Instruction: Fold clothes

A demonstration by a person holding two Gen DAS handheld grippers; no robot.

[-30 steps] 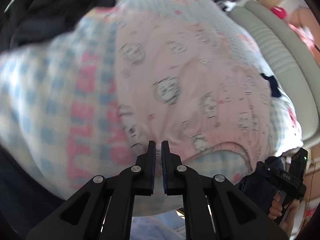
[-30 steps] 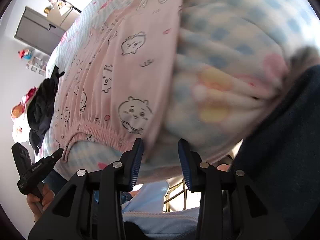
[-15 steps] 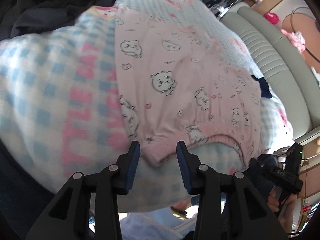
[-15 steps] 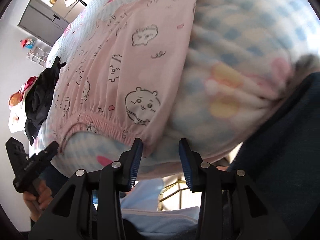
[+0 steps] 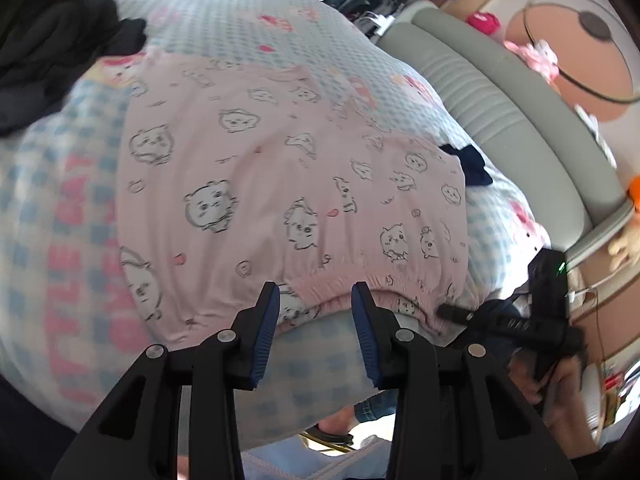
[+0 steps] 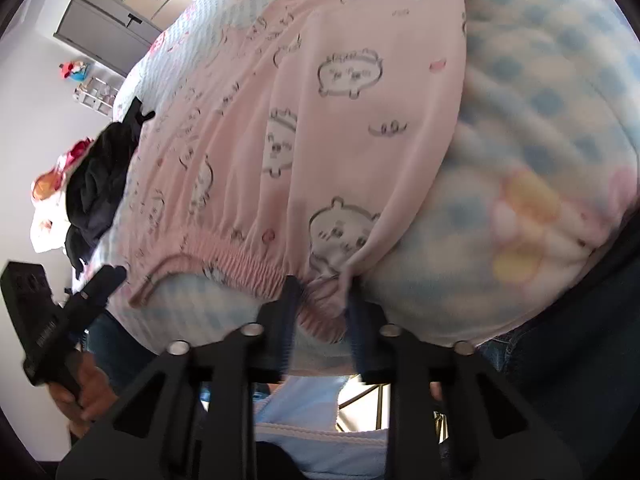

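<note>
Partly hidden waistband corner [image 6: 320, 312] between right gripper [image 6: 320, 300] jaws, motion-blurred

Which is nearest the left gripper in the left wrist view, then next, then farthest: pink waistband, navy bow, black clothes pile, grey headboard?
From the left gripper:
1. Pink waistband, right at the open jaws.
2. Navy bow, right, beside the pink garment's far edge.
3. Black clothes pile, far left, and grey headboard, far right: too close to call.

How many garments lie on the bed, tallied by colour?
Pink printed garment: 1
Black clothes pile: 1, the pieces in it cannot be told apart
Small navy item: 1
Total: 3, all lying on the checked blanket.
</note>
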